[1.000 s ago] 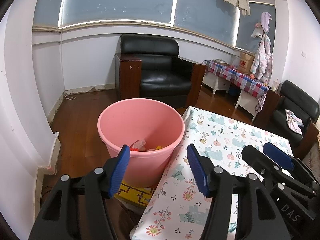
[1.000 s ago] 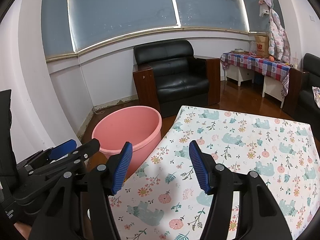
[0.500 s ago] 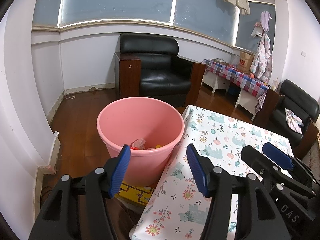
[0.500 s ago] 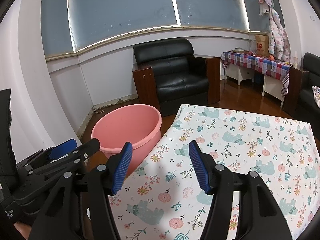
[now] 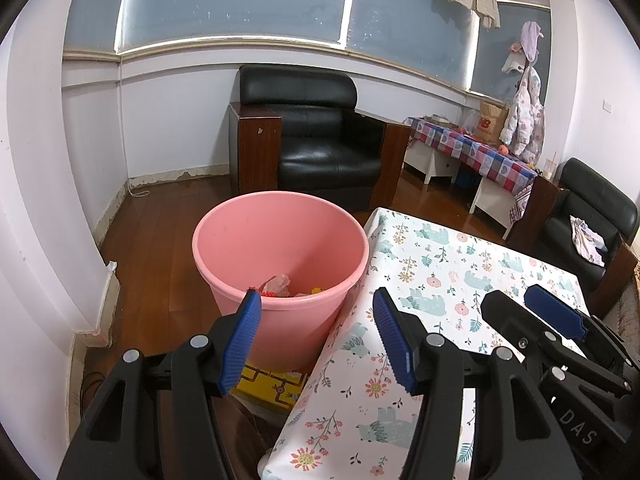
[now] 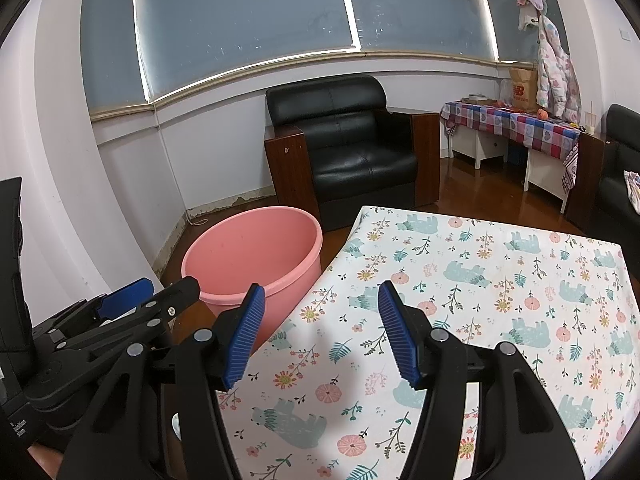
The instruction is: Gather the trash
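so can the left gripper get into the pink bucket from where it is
Probably yes: the left gripper is open and empty, the pink bucket sits just ahead with its mouth uncovered, beside the table, nothing between.

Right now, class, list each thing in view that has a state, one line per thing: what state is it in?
Bucket: upright, uncovered, some trash at the bottom.
Table: covered by a cloth, no trash showing.
Left hand-held gripper: open, holding nothing.
Right hand-held gripper: open, holding nothing.

Bare tablecloth point(image 6: 500, 280); bucket point(image 5: 280, 264) alongside
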Demonstrator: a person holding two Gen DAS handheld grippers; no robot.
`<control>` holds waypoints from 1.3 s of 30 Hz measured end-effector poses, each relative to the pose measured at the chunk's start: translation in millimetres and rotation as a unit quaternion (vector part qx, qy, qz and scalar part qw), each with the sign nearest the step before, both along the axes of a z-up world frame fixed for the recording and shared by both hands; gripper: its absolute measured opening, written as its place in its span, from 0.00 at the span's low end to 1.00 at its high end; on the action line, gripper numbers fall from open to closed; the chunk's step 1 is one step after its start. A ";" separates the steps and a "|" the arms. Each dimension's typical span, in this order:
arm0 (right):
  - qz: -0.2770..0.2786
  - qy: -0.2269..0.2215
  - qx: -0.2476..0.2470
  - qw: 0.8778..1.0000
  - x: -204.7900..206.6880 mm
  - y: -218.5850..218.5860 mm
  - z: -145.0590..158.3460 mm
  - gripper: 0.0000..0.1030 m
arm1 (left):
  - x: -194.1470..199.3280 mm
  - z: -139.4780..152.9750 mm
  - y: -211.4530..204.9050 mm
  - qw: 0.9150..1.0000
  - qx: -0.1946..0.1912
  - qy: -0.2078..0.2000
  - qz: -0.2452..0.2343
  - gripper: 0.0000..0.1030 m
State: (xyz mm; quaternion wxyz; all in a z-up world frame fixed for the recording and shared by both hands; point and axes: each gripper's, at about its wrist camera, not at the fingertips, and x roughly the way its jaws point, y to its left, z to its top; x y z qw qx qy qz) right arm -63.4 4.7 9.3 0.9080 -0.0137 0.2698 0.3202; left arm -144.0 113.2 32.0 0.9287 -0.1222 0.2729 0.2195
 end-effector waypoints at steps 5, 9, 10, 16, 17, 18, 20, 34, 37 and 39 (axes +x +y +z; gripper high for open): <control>0.000 0.000 0.000 1.000 0.3 0.7 0.6 0.58 | 0.1 0.2 -0.1 1.000 0.000 0.000 0.000 0.56; 0.000 0.000 0.000 1.000 0.1 0.3 0.7 0.58 | 0.1 -1.5 -0.3 1.000 0.000 0.001 -0.001 0.56; 0.000 0.000 0.000 1.000 0.3 0.7 0.9 0.58 | 0.0 -1.6 -0.5 1.000 0.000 0.001 -0.001 0.56; 0.000 0.000 0.000 1.000 0.4 0.8 1.3 0.58 | -0.4 -4.6 -2.4 1.000 0.000 0.002 -0.002 0.56; 0.000 0.000 0.000 1.000 -0.1 -0.3 0.8 0.58 | -0.6 -4.9 -2.7 1.000 0.000 0.002 -0.002 0.56; 0.000 0.001 -0.001 1.000 0.1 -0.2 0.8 0.58 | -0.7 -5.2 -2.9 1.000 0.000 0.002 -0.001 0.56; 0.000 0.001 -0.001 1.000 -0.1 -0.3 1.0 0.58 | -0.1 -4.3 -2.3 1.000 0.000 0.002 -0.002 0.56; -0.002 0.002 -0.001 1.000 -0.4 -3.2 -2.0 0.58 | 1.7 -12.6 -2.7 1.000 -0.001 0.005 0.000 0.56; -0.002 0.003 -0.001 1.000 0.2 -3.2 -2.1 0.58 | 1.9 -13.1 -3.2 1.000 -0.001 0.007 -0.003 0.56; -0.003 0.004 -0.001 1.000 0.3 -4.8 -3.0 0.58 | 1.1 -14.2 -4.2 1.000 -0.001 0.008 -0.005 0.56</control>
